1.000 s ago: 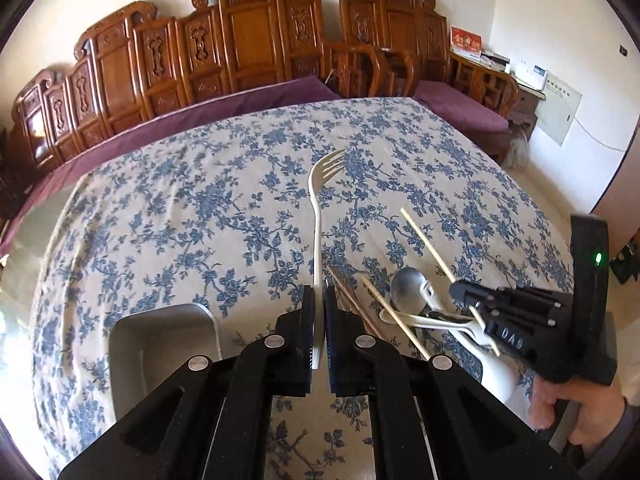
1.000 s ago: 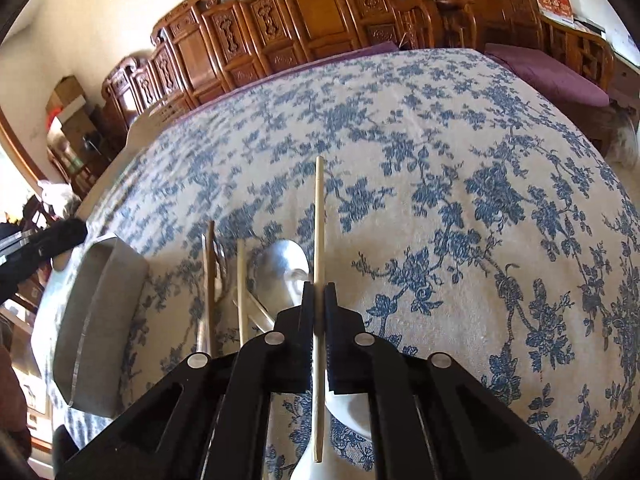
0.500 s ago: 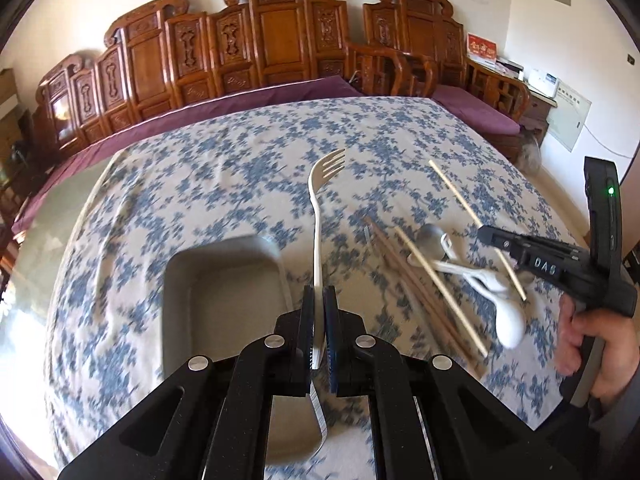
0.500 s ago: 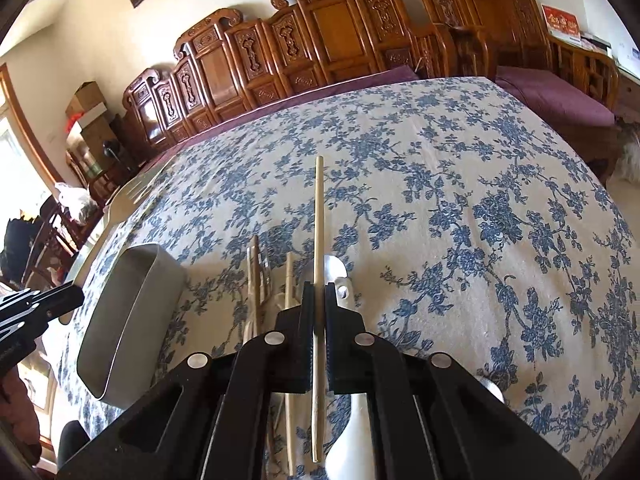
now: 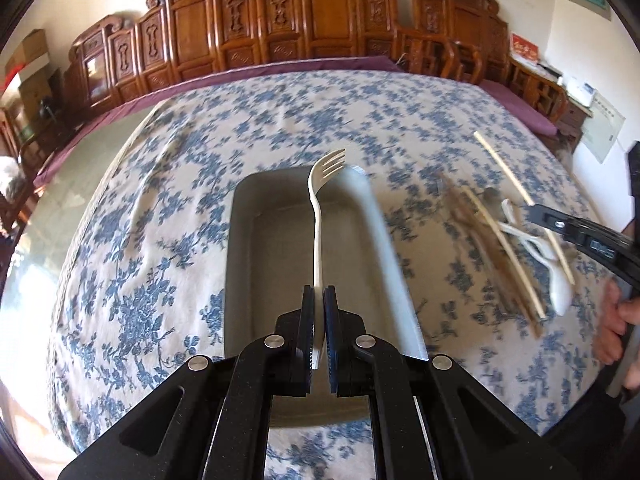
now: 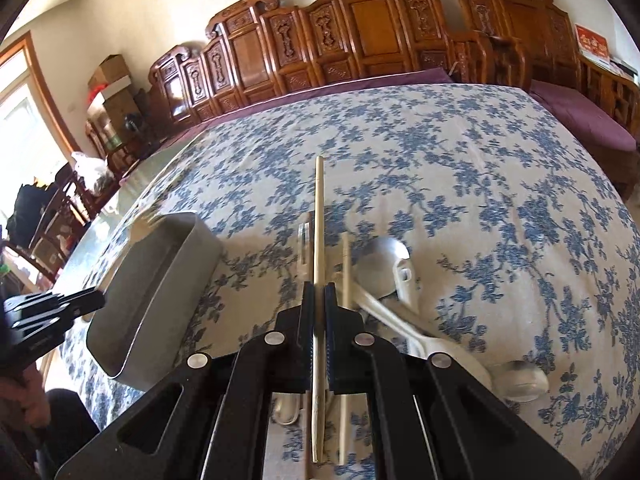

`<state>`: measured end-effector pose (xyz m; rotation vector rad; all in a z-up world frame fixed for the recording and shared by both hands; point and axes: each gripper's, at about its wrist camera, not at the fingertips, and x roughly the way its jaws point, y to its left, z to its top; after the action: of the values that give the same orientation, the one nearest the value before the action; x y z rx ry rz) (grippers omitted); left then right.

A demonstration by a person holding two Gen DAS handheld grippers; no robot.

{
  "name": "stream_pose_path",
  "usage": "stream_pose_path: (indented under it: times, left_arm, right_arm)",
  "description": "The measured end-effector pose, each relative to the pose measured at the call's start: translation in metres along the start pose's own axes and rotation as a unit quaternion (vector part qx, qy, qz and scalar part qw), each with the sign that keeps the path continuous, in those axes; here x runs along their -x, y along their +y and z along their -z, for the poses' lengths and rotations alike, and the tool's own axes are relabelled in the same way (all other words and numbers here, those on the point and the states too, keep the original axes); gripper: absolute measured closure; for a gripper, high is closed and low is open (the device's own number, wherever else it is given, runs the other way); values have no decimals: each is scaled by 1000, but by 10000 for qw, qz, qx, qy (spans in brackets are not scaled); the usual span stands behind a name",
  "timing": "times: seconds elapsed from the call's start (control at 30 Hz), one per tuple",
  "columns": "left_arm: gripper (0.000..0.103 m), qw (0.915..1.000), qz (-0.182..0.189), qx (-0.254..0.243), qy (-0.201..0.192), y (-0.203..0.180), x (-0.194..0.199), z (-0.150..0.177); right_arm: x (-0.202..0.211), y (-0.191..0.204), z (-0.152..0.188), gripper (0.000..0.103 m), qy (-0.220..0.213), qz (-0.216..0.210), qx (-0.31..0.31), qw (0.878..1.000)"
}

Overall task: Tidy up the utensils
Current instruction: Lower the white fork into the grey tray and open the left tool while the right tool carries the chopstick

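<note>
While the left hand-held gripper [image 5: 319, 312] is clamped on the handle of a cream plastic fork [image 5: 320, 216], the fork's long axis runs straight away from the camera, tines at the far end and curving slightly upward. It hangs above a grey rectangular tray [image 5: 240, 264] that lies lengthwise on the surface [image 5: 132, 248], which is covered in a blue-flowered cloth; the tray's visible floor is bare.

To the right of the tray, apart from it, lies a blurred heap of utensils: dark wooden chopsticks [image 5: 486, 248], a pale chopstick [image 5: 504, 256], white plastic spoons [image 5: 558, 292] and a metal spoon [image 6: 382, 266].

Above that heap, the right hand-held gripper [image 6: 319, 312] is clamped on a single pale bamboo chopstick [image 6: 319, 216], which also points straight away from its camera, its near end passing back between the pads. In the left wrist view this gripper reaches in from the right edge, with the person's hand [image 5: 618, 328] below it.

Beyond the surface, a maroon cushion [image 6: 580, 116] and carved wooden benches [image 5: 320, 24] line the far wall.
</note>
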<state>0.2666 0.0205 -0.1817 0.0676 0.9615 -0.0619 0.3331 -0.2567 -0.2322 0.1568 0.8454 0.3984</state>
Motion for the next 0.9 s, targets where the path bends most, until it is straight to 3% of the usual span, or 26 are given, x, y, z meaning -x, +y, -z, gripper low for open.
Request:
stream_pose_path:
  times: [0.3, 0.57, 0.9]
  left_arm:
    - [99, 9996, -9, 102, 273, 9, -28, 2]
    - [93, 9999, 90, 112, -28, 16, -17, -1]
    - [91, 9986, 198, 181, -461, 39, 13, -4]
  right_arm:
    - [0, 16, 6, 97, 95, -75, 233, 9997]
    - [-2, 32, 10, 97, 212, -63, 317, 9993]
    - [1, 89, 4, 97, 219, -159, 691, 9972]
